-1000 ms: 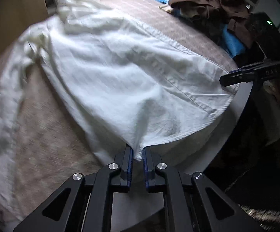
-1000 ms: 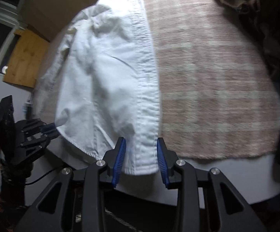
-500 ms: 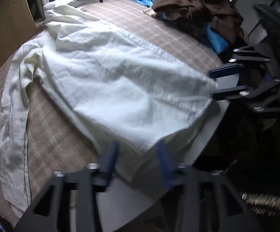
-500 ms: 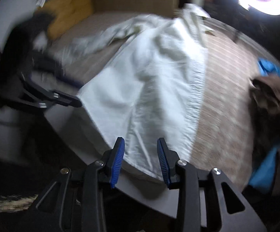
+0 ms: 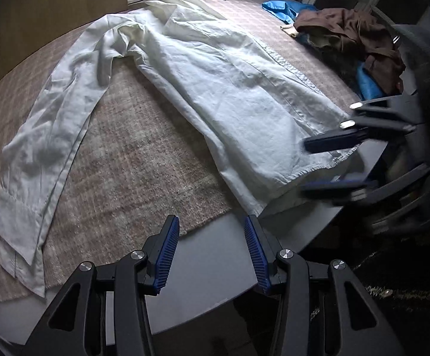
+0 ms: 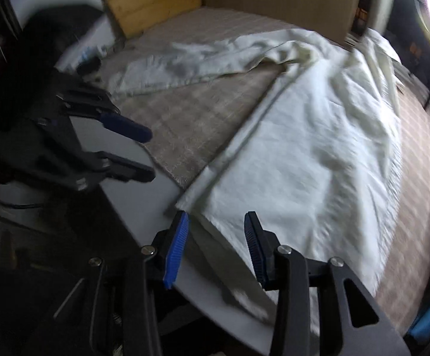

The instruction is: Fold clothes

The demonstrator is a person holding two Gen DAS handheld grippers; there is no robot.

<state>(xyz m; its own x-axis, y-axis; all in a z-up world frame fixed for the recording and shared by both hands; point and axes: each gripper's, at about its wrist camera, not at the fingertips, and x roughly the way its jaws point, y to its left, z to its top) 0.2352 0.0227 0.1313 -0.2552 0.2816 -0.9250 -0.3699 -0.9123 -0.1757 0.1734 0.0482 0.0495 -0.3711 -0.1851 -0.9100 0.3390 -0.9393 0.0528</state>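
Shirt (image 5: 229, 95) flat on rug (image 5: 131, 166) | brown clothes (image 5: 351, 32) well apart

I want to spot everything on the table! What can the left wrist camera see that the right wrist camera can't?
Only the left wrist view shows the brown clothes pile with blue cloth beside it, and the shirt's long sleeve all the way down to its cuff.

Only the right wrist view shows the wooden board standing behind the table.

Both show the white shirt spread on the checked cloth, and each sees the other gripper: the right gripper, its jaws opening over the hem, and the left gripper, open and empty.
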